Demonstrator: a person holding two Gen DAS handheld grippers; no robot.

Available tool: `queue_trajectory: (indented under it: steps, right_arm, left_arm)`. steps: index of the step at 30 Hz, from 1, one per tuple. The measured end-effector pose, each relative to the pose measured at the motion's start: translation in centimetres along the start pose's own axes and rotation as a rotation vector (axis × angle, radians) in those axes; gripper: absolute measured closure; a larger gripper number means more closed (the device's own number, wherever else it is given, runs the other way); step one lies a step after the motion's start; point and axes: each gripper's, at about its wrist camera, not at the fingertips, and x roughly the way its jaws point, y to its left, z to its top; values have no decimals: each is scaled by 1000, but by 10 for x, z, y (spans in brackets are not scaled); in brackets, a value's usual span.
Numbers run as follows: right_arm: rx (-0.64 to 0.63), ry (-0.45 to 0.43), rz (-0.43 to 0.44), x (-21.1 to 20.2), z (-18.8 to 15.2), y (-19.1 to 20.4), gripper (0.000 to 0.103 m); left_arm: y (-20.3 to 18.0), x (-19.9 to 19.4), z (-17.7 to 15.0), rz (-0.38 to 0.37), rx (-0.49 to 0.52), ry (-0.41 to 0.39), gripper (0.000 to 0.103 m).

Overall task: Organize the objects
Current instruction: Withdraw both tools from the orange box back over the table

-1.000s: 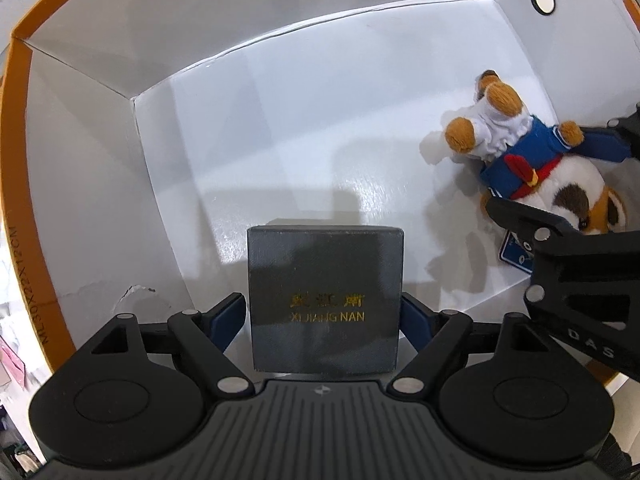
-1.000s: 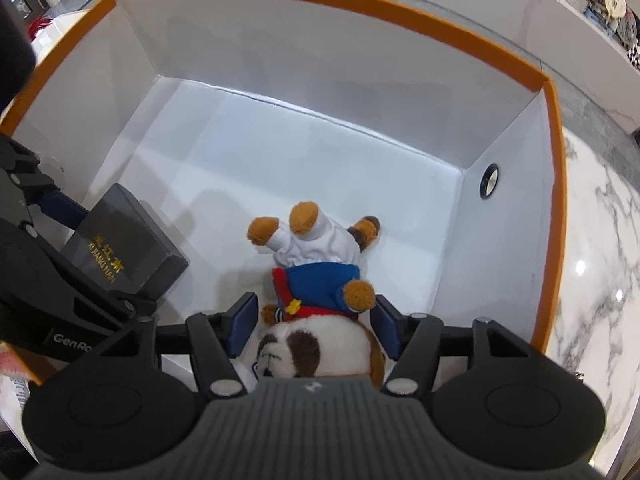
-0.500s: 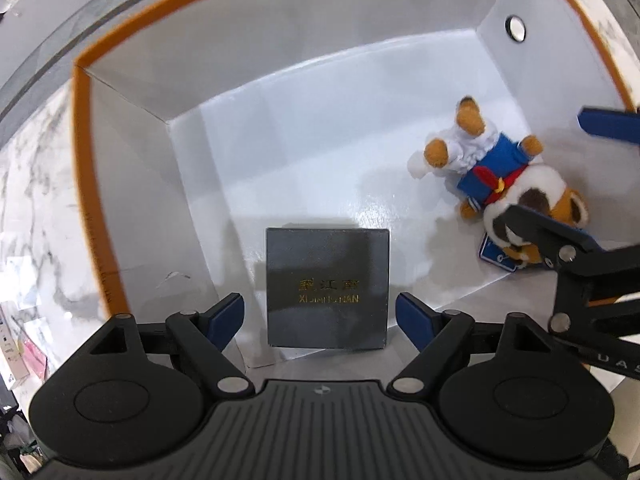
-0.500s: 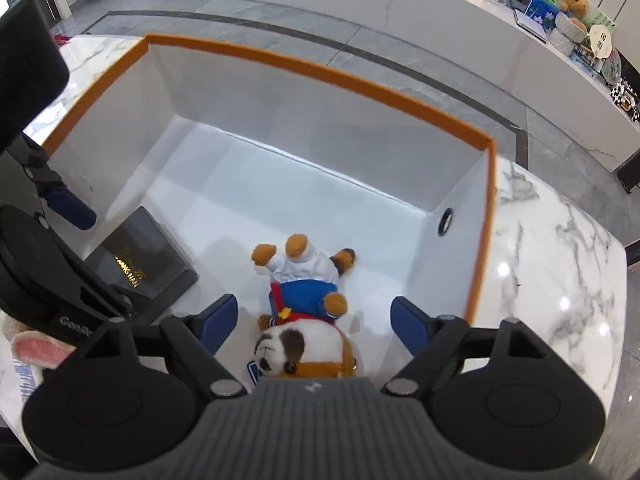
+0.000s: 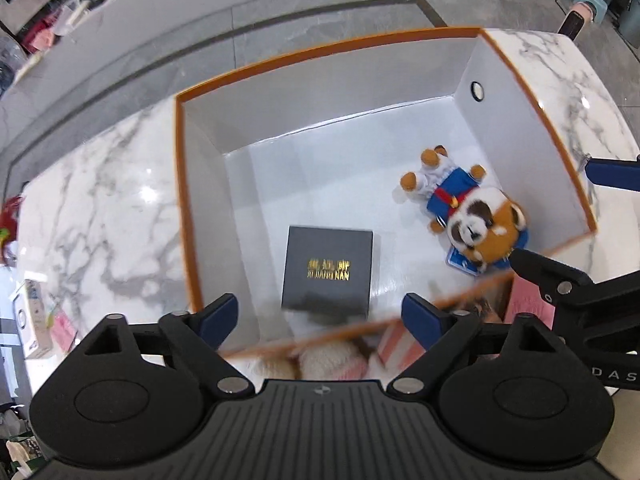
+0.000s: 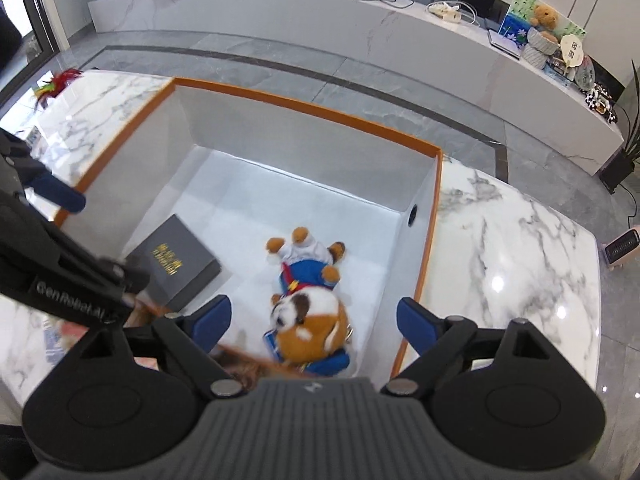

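Two things lie inside one white box with an orange rim point(image 5: 182, 200): one dark grey case with gold lettering point(image 5: 327, 271) flat on the floor near the left wall, and one plush dog in a blue jacket point(image 5: 464, 216) on its back close to the right wall, well apart from the case; bare floor runs between them and up to the far wall. Two grippers hang above the near rim; the left gripper point(image 5: 320, 316) and the right gripper point(image 6: 314, 322) have both just been opening, jaws spread wide with nothing between the pads.
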Motion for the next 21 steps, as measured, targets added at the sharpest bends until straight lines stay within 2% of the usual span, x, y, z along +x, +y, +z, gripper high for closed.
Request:
queue_trajectory:
  steps: [6, 10, 17, 21]
  right_arm:
    - [12, -50, 17, -38, -39, 17, 9]
    - [30, -94, 23, -57, -72, 30, 9]
    - [50, -177, 2, -65, -136, 62, 7]
    - [54, -201, 2, -60, -167, 77, 7]
  left_arm:
    - [-8, -40, -51, 15, -5, -103, 0]
    - [-10, -58, -92, 16, -50, -176, 0]
    - [-16, -50, -159, 50, -159, -278, 0]
    - [-20, -37, -190, 62, -184, -310, 0]
